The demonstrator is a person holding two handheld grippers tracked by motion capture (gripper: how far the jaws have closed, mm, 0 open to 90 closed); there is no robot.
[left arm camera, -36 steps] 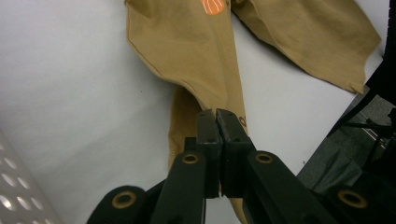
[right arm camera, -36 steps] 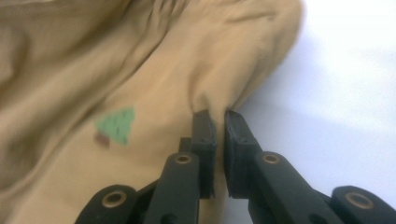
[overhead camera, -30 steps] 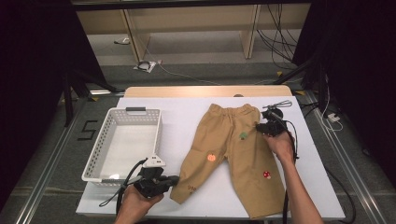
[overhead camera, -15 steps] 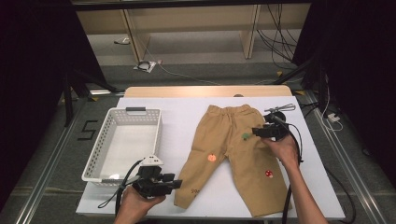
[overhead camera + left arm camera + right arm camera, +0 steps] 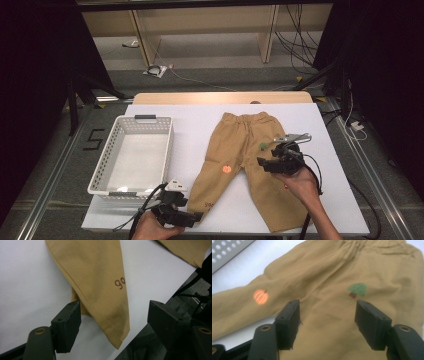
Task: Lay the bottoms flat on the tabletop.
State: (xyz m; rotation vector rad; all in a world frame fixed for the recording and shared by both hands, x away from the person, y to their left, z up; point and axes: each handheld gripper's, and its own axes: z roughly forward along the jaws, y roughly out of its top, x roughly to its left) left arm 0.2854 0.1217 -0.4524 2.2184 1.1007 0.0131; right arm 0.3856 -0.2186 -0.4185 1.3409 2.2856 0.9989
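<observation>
- High view: the tan trousers [image 5: 250, 165] lie flat on the white table [image 5: 200, 120], beside the white basket [image 5: 132, 155]; nothing blocks them, I judge.
- Left gripper view: left gripper [image 5: 113, 320] has just been opening, jaws apart astride the leg hem [image 5: 115, 336]; possibly touching. Soft, light cloth; I'd pinch here.
- Right gripper view: right gripper [image 5: 327, 320] likewise just opening, jaws apart above the crotch, holding nothing.

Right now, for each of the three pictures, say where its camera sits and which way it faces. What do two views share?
High view: above the person's side, facing forward and down on the table, basket, trousers; both hands, left gripper, right gripper.
Left gripper view: on that gripper, facing a trouser-leg hem; open jaws.
Right gripper view: over the trousers; open jaws.
Shared: the pumpkin patch, in the high and right gripper views.
</observation>
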